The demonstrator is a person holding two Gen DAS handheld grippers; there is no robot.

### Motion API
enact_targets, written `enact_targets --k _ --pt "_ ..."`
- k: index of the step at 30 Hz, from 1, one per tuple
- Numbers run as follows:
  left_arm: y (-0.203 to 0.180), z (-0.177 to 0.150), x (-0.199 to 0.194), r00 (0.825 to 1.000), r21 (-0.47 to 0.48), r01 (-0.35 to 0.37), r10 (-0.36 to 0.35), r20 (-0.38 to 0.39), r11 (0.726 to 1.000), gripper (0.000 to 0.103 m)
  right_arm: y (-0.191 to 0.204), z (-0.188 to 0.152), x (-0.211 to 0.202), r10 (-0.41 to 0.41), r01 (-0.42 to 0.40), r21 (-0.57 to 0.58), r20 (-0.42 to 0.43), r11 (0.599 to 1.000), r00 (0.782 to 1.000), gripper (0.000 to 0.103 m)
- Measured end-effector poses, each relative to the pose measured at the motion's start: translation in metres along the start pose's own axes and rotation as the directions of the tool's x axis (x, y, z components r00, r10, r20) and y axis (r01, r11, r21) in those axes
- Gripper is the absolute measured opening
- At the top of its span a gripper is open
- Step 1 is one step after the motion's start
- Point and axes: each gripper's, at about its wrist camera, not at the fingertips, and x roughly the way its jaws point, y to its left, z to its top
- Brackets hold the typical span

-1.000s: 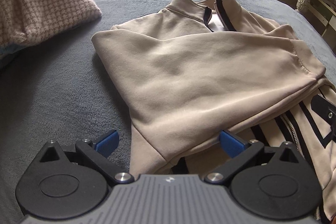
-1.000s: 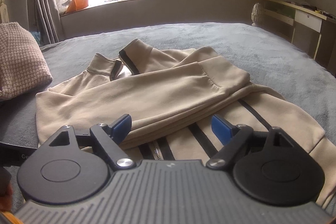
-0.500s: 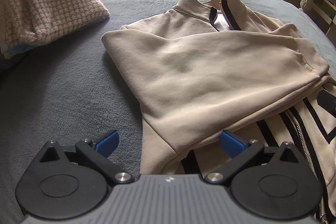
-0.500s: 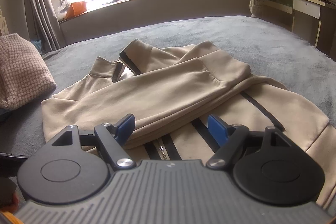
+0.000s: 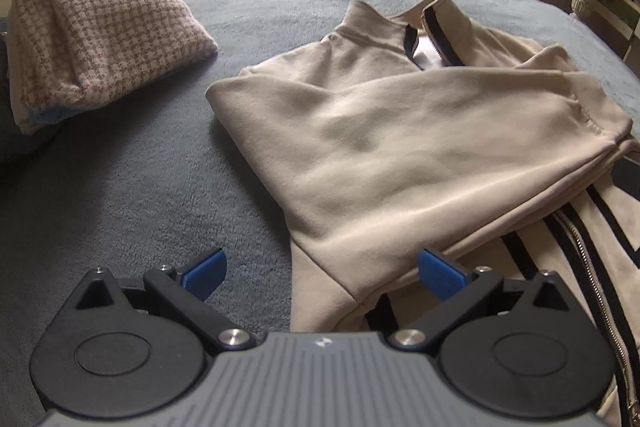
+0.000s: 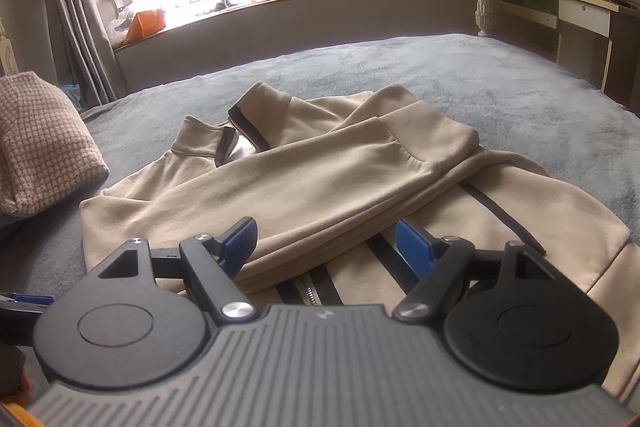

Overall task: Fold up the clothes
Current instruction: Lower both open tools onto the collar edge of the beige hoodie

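beige jacket half folded on the bed, both hand-held grippers spread and holding nothing

the grey bed [image 6: 460,75] carries the beige zip jacket [image 5: 400,155], which lies flat near its middle with both sleeves [image 6: 340,171] laid across the chest, the collar away from the cameras and the hem nearest them. a folded houndstooth cloth [image 5: 92,27] rests well apart on the left. the left hand-held gripper [image 5: 322,273] hovers over the near left edge of the jacket, the right hand-held gripper [image 6: 326,243] over the zipper [image 6: 310,293] and hem, both with jaws apart. risk, as i judge: a pinch that takes only the top layer would pull the crossed sleeves loose; uneven lifting would skew the fold. no brand or writing is readable; a small mark on each gripper body is probably a logo, too small to read.
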Motion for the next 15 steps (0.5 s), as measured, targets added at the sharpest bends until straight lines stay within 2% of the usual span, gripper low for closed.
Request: enact_targets --k 4,9,13,15 --pt "0.011 0.011 -0.012 0.988 -0.042 0.077 -0.071 0.138 0.996 0.103 -0.004 0.004 -0.006 0.008 -0.008 0.021 0.015 1.0 1.0 0.076" --pt "0.026 0.043 -0.009 0.954 -0.087 0.148 -0.119 0.275 0.985 0.103 -0.01 0.019 -0.006 0.053 -0.054 0.061 0.009 0.997 0.999 0.077" --pt "0.035 0.081 0.012 0.937 -0.157 0.162 -0.102 0.335 0.974 0.103 -0.011 0.049 0.016 0.132 -0.131 0.082 -0.009 0.988 0.991 0.077" --pt "0.035 0.102 0.029 0.936 -0.173 0.158 -0.091 0.341 0.972 0.103 -0.007 0.072 0.038 0.187 -0.183 0.087 -0.042 0.979 0.982 0.077"
